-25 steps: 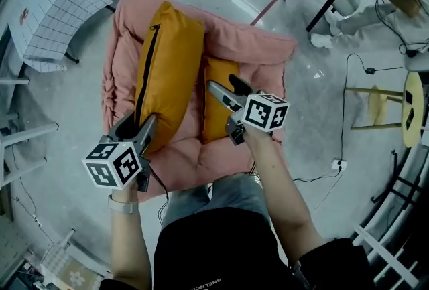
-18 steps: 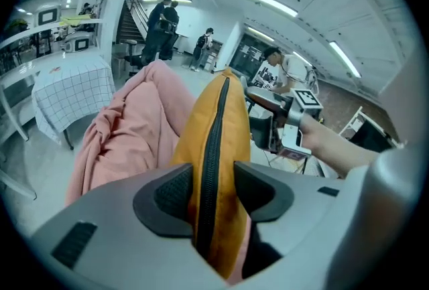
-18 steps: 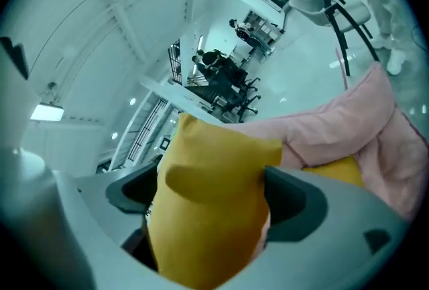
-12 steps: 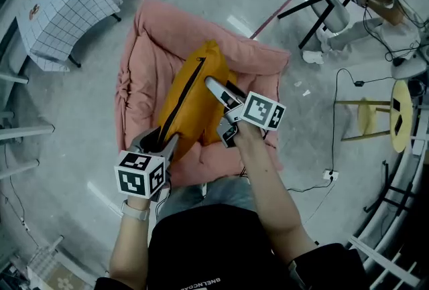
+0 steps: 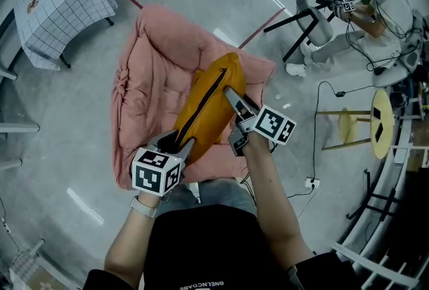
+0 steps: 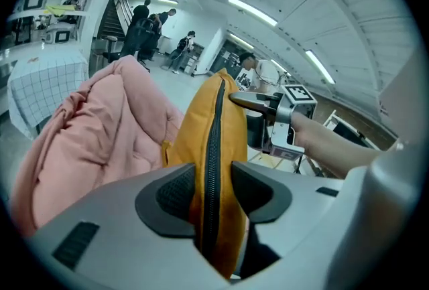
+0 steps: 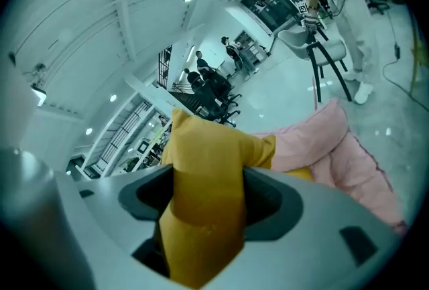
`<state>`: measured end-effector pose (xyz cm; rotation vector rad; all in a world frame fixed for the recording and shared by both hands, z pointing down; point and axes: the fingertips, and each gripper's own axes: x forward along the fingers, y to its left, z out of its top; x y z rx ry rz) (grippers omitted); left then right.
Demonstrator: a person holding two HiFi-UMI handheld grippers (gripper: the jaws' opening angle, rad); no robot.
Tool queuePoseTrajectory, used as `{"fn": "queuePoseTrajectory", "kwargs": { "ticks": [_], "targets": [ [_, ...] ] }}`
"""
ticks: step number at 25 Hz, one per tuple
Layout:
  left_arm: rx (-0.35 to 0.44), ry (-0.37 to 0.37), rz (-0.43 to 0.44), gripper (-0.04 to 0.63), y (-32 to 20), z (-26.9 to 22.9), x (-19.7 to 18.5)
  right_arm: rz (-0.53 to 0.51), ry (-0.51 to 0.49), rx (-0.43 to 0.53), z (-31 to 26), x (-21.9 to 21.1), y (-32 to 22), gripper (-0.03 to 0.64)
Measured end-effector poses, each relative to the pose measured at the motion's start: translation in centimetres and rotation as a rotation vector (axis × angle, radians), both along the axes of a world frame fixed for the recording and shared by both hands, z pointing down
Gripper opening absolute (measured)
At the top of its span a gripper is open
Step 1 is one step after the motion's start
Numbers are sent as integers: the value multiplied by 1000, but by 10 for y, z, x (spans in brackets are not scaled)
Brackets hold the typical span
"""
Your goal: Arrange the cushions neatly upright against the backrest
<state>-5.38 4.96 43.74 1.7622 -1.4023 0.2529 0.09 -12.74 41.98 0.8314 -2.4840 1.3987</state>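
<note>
While their jaws have just been closing, left gripper (image 5: pixel 177 145) and right gripper (image 5: pixel 236 97) clench the orange cushion (image 5: pixel 204 104) over the pink chair (image 5: pixel 151 61).

Cushion (image 5: pixel 204 104) sits over the chair (image 5: pixel 151 61) — perhaps touching it; table (image 5: pixel 60 4) behind-left.

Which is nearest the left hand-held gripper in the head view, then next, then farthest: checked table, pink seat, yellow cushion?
1. Yellow cushion, clamped in the left hand-held gripper.
2. Pink seat, beneath and beside it.
3. Checked table, far upper left.
</note>
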Motion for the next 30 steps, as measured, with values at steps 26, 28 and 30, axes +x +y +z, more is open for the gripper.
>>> {"fn": "queuePoseTrajectory", "kwargs": {
  "ticks": [26, 28, 30],
  "targets": [
    [-227, 66, -409, 183, -38, 173, -30, -376, 286, -158, 193, -98, -50, 318],
    [-235, 68, -423, 183, -36, 181, -36, -373, 304, -173, 206, -103, -47, 318],
    [-238, 67, -438, 183, -36, 190, -40, -369, 323, -183, 219, -109, -49, 318]
  ]
}}
